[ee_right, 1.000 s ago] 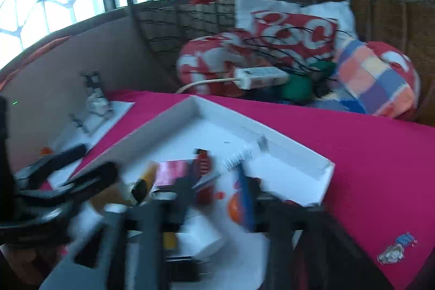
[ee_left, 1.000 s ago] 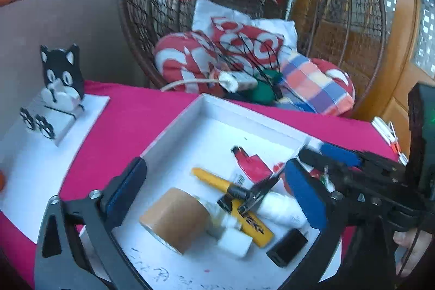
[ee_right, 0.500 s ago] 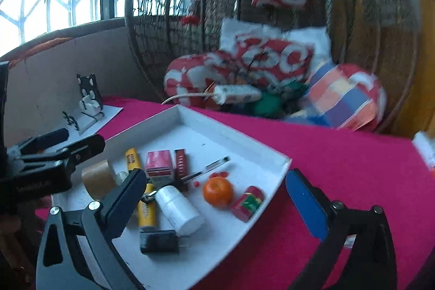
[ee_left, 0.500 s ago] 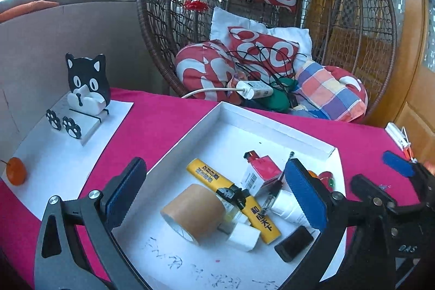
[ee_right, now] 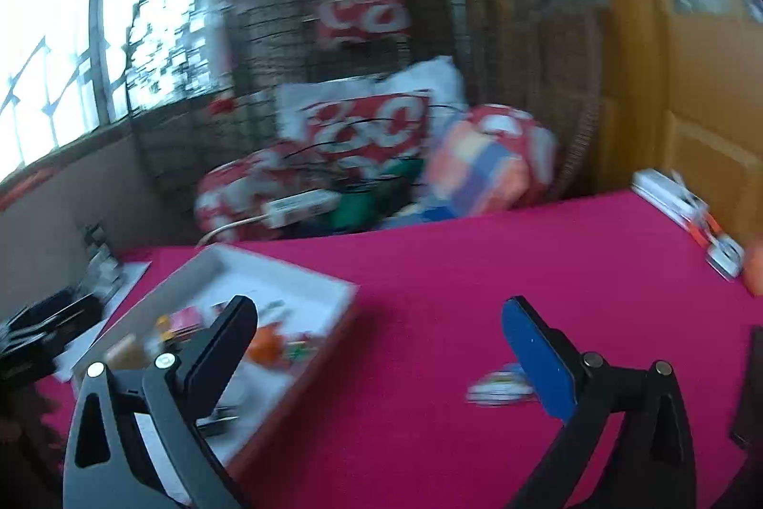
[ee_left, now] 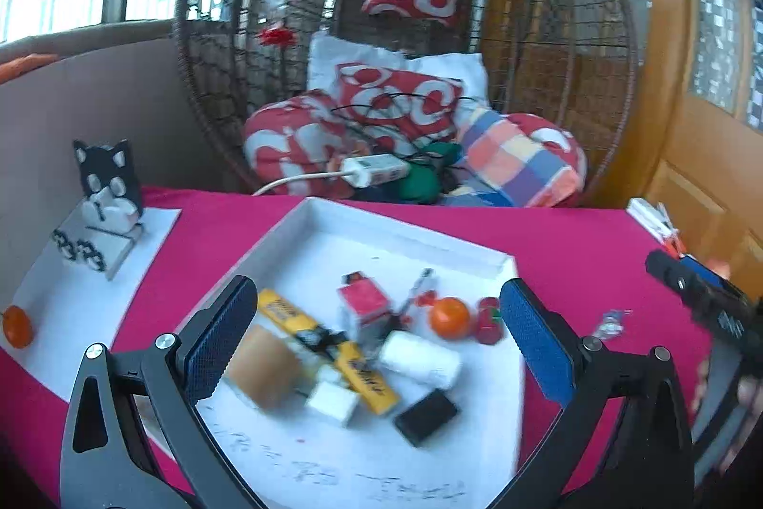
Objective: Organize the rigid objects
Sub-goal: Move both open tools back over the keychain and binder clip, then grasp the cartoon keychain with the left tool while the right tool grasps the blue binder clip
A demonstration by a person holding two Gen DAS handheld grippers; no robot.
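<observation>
Both grippers are standing released: left gripper (ee_left: 376, 342) is hovering over the white tray (ee_left: 405, 237) holding the clutter; right gripper (ee_right: 379, 347) is facing a small wrapped item (ee_right: 498, 389) on the worktop (ee_right: 477, 261); centre it between the jaws before clenching.

The left gripper (ee_left: 376, 347) has black angular plastic arms, silver round screws and blue textured pads (ee_left: 534, 347). The right gripper (ee_right: 381, 347) looks alike, with one blue pad (ee_right: 536, 361) showing.
</observation>
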